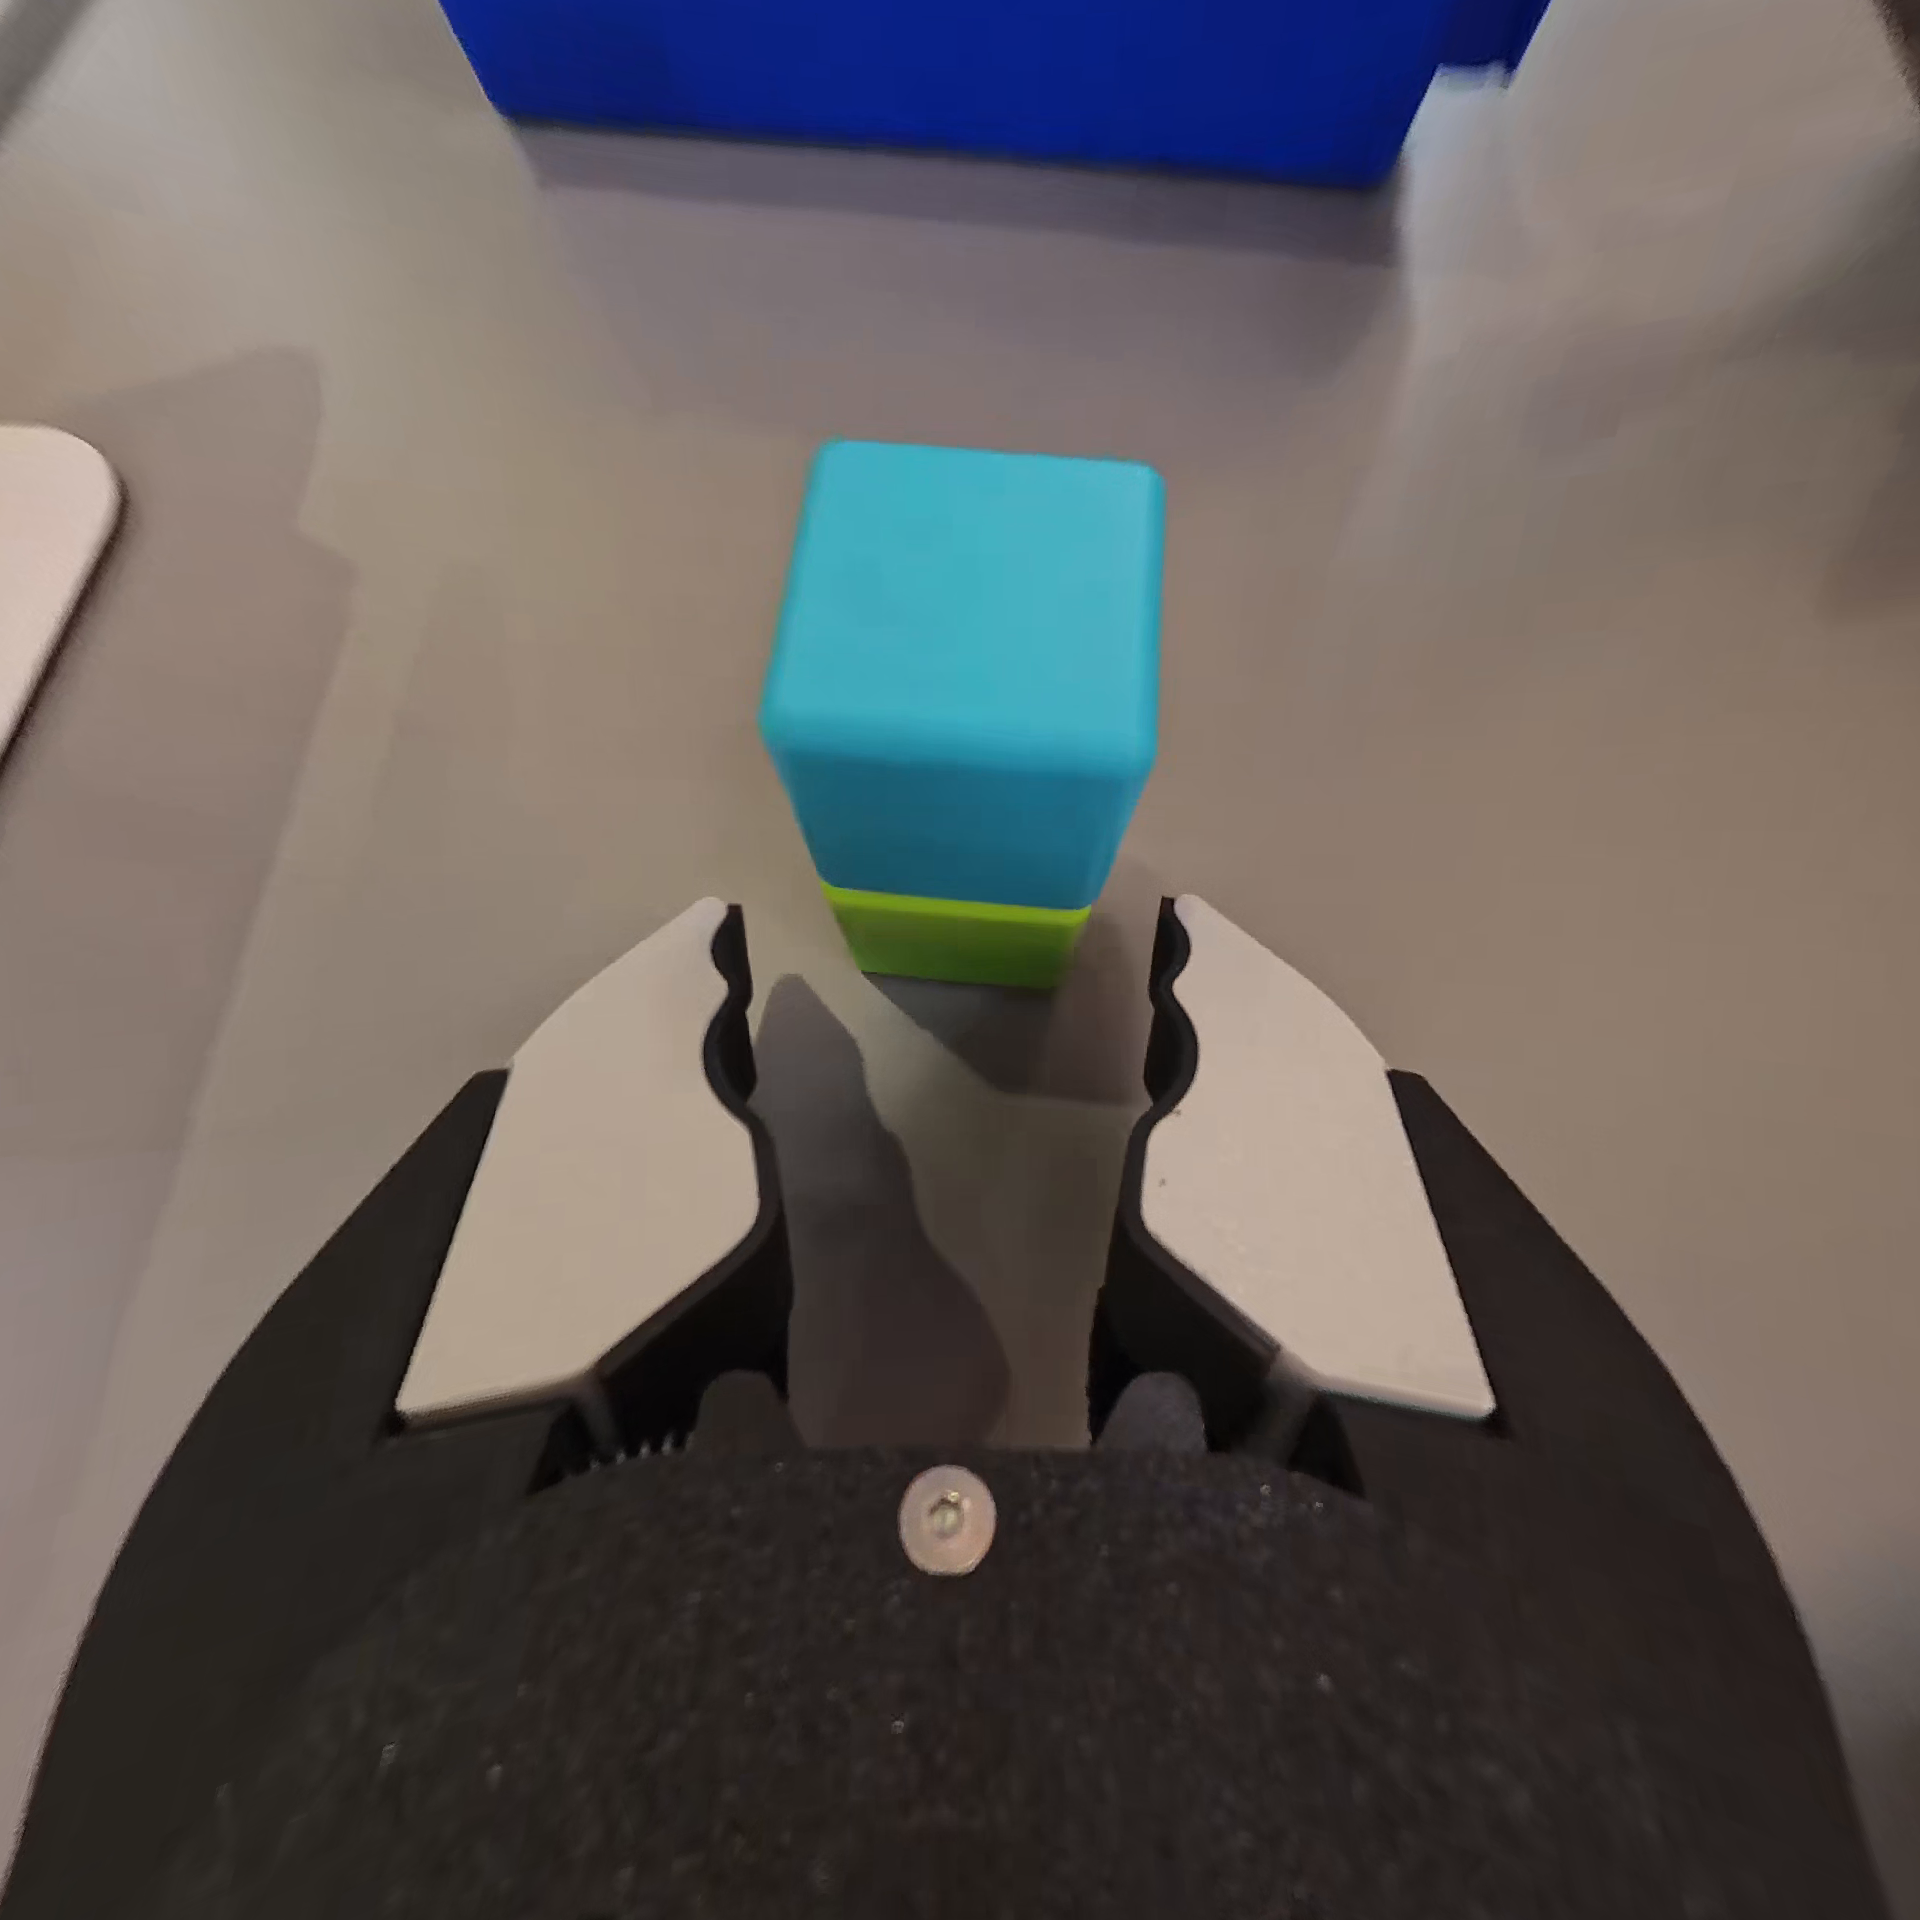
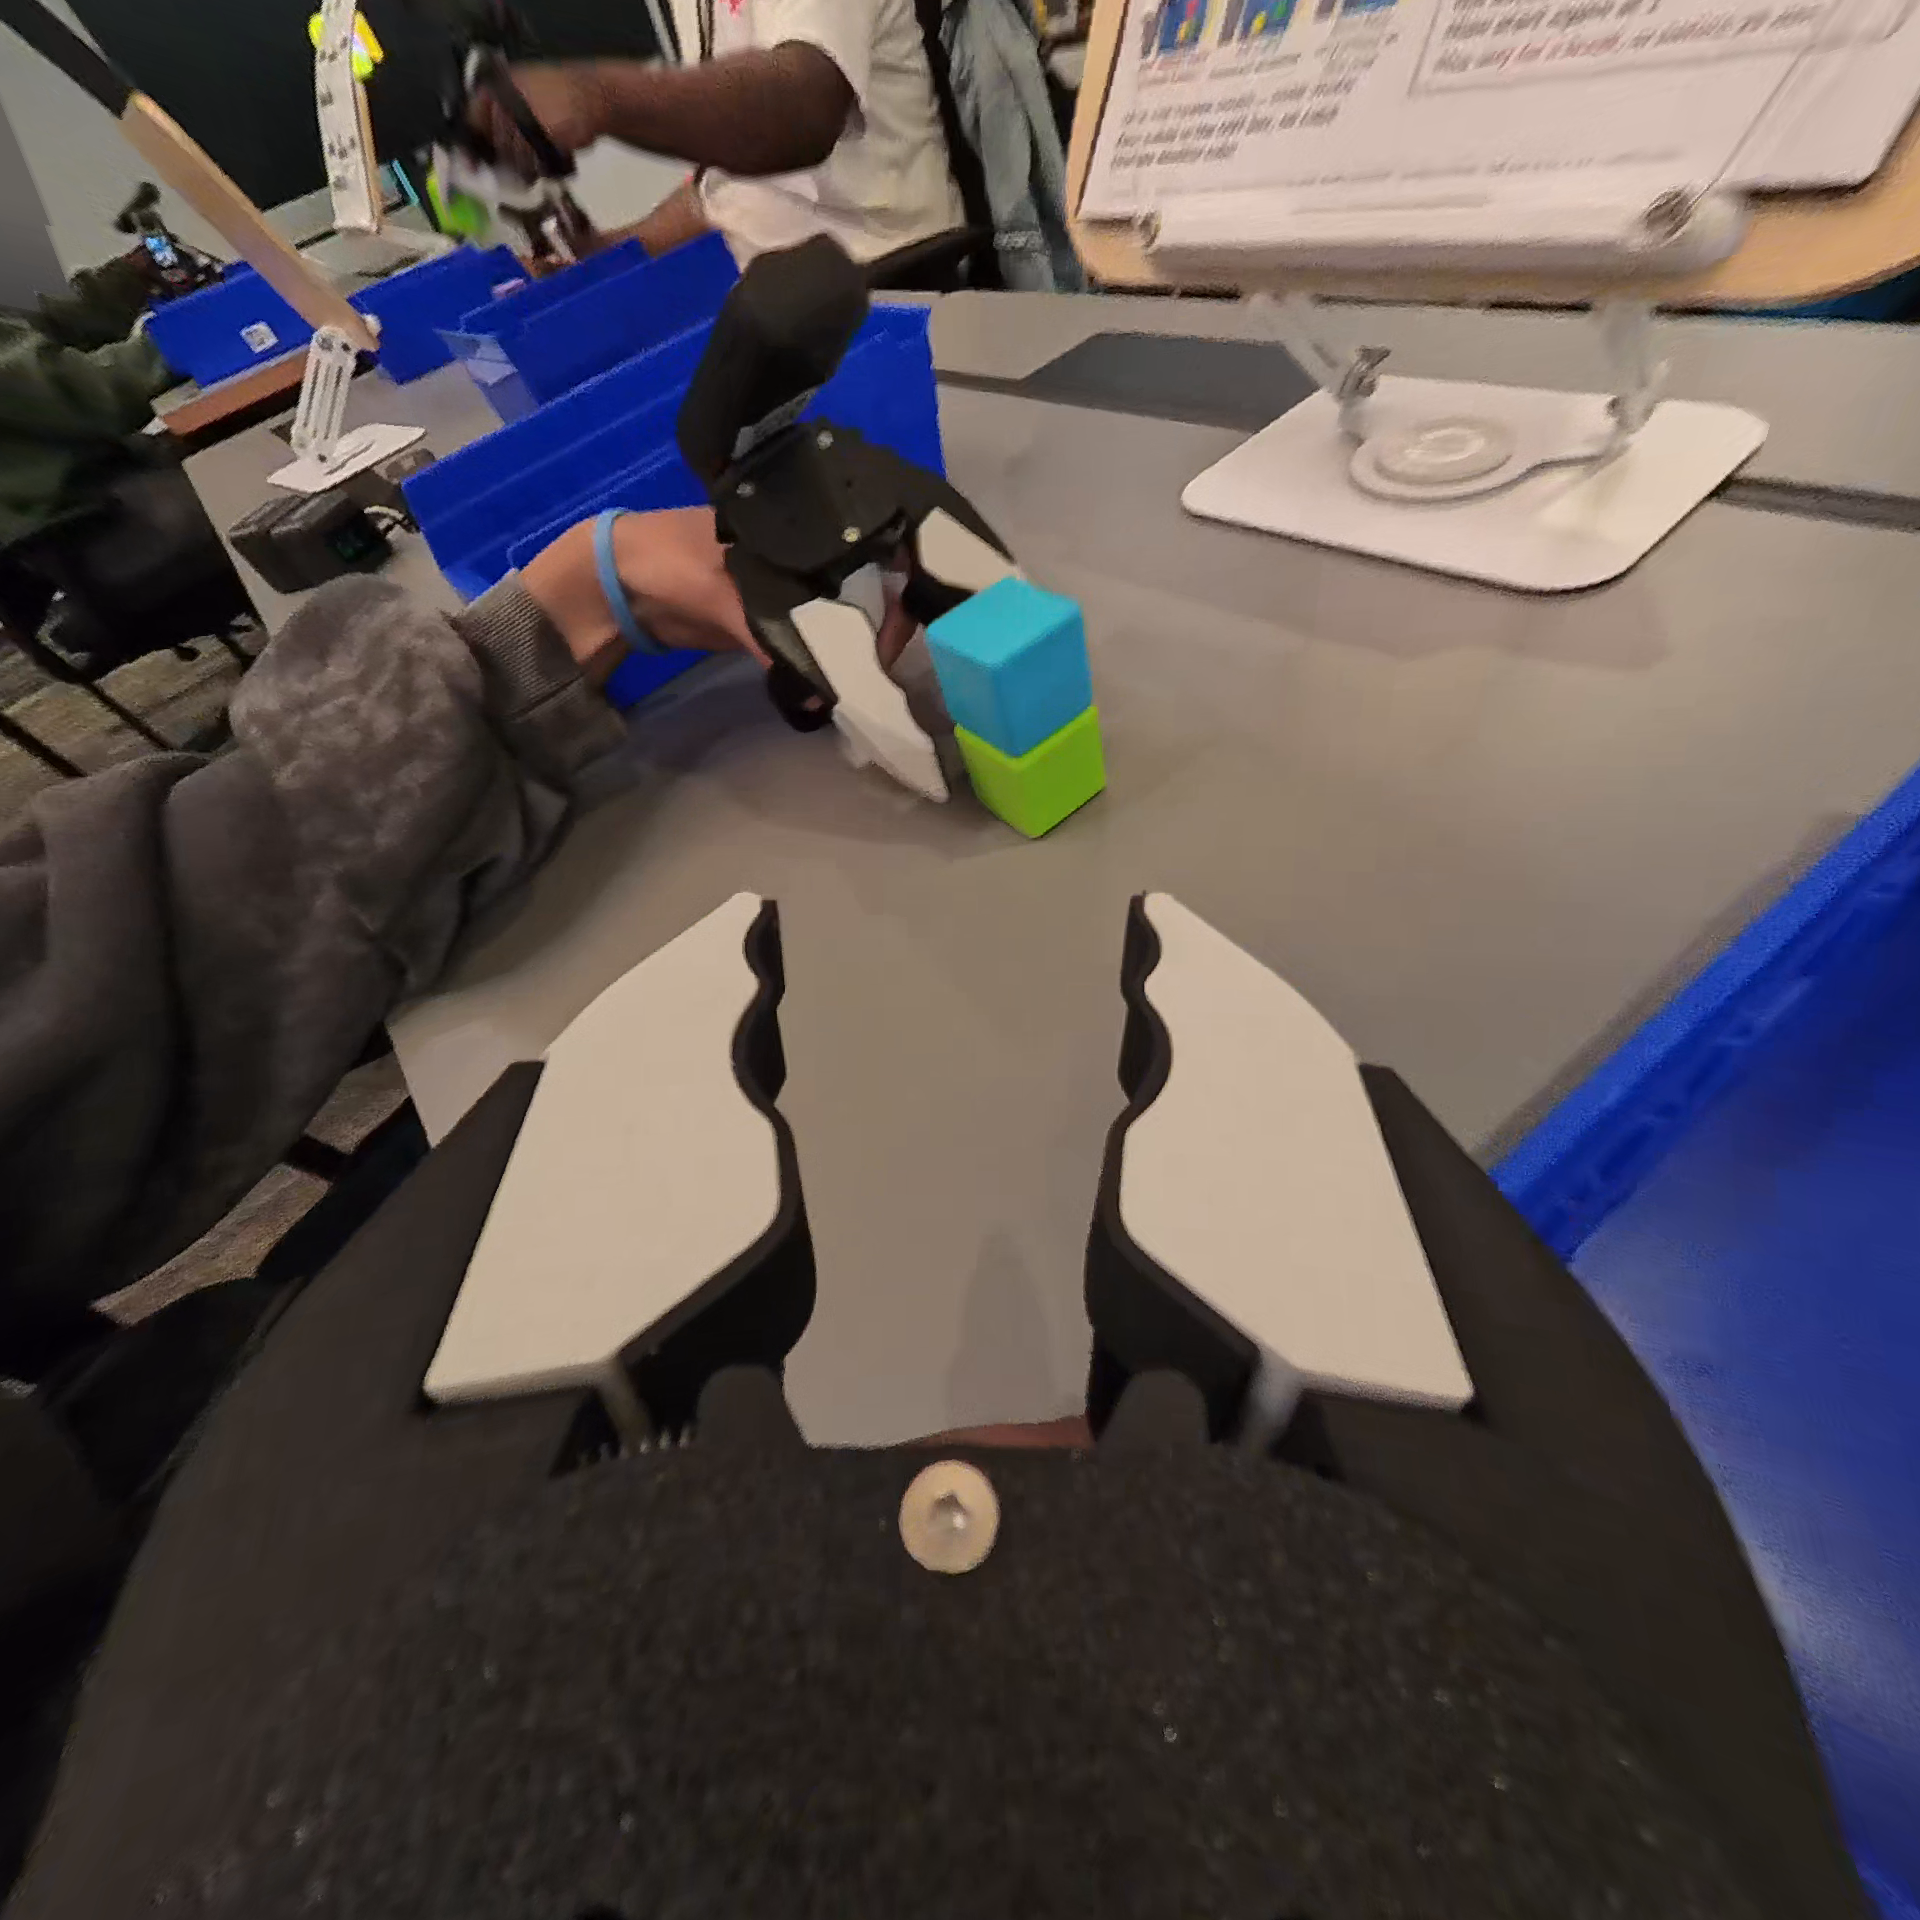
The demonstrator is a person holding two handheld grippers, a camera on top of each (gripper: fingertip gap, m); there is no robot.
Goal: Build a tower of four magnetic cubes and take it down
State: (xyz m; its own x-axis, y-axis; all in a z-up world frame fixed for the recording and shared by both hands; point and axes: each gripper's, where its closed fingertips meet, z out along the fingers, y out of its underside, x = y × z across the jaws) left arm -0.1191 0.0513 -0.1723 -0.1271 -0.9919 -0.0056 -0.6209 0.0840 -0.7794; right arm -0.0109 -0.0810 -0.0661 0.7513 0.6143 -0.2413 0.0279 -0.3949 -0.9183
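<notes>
A cyan cube (image 1: pixel 961 665) stands on a green cube (image 1: pixel 956 940) on the grey table, a stack of two. Both show in the right wrist view, cyan cube (image 2: pixel 1008 660) on green cube (image 2: pixel 1034 769). My left gripper (image 1: pixel 951 914) is open and empty, tilted down just short of the stack, fingertips level with the green cube. In the right wrist view the left gripper (image 2: pixel 914 675) sits right beside the stack's left side. My right gripper (image 2: pixel 951 909) is open and empty, some way in front of the stack.
A blue bin (image 1: pixel 966 73) stands behind the stack, seen too in the right wrist view (image 2: pixel 644 447). Another blue bin (image 2: pixel 1766 1195) lies at the right. A white document stand (image 2: pixel 1475 488) is at the back right. A person's sleeve (image 2: pixel 260 883) lies at left; another person works at the back.
</notes>
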